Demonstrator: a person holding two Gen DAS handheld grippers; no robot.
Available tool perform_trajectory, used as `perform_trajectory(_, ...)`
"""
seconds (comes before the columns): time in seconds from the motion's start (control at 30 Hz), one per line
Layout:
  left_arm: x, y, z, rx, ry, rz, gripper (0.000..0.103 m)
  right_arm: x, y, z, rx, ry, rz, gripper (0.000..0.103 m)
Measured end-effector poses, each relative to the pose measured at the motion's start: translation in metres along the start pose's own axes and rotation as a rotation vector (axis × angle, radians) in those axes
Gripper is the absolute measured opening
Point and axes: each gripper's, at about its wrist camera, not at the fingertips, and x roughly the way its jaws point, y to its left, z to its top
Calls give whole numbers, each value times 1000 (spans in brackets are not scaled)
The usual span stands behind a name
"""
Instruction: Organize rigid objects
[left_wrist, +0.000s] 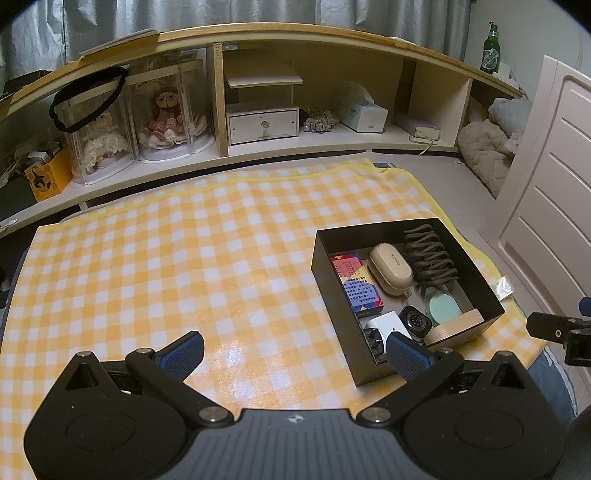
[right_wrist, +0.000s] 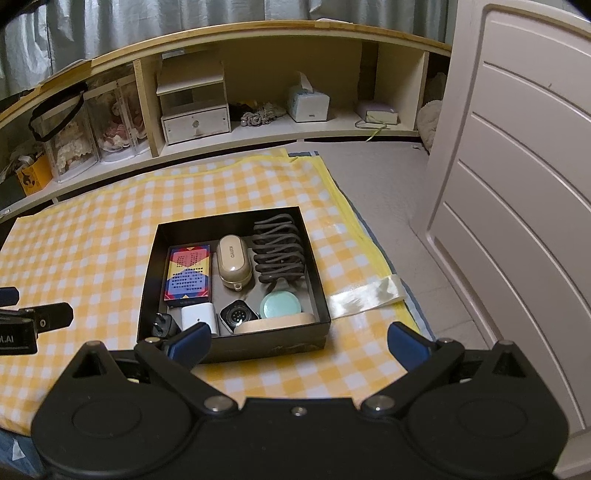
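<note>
A black box (right_wrist: 236, 345) sits on yellow-and-white checked cloth (right_wrist: 92, 229); inside it, a mint-green disc (right_wrist: 280, 304) beside a beige case (right_wrist: 233, 266).

Box (right_wrist: 236, 343) on cloth (right_wrist: 92, 229), shelf (right_wrist: 258, 136) behind.

Yellow checked cloth (right_wrist: 92, 236) carries 1 black box (right_wrist: 236, 341).

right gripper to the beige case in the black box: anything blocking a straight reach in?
Only the box's own near wall. The right gripper is open, low in front of the black box, so it must go over that wall. The beige case lies uncovered, the colourful card box and the dark comb-like item close either side.
</note>
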Motion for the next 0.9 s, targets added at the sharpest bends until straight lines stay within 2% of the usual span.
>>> perform_trajectory(0.9, -1, -1, 0, 5, 3, 2, 103, 0, 0, 0, 3, 1, 1, 103)
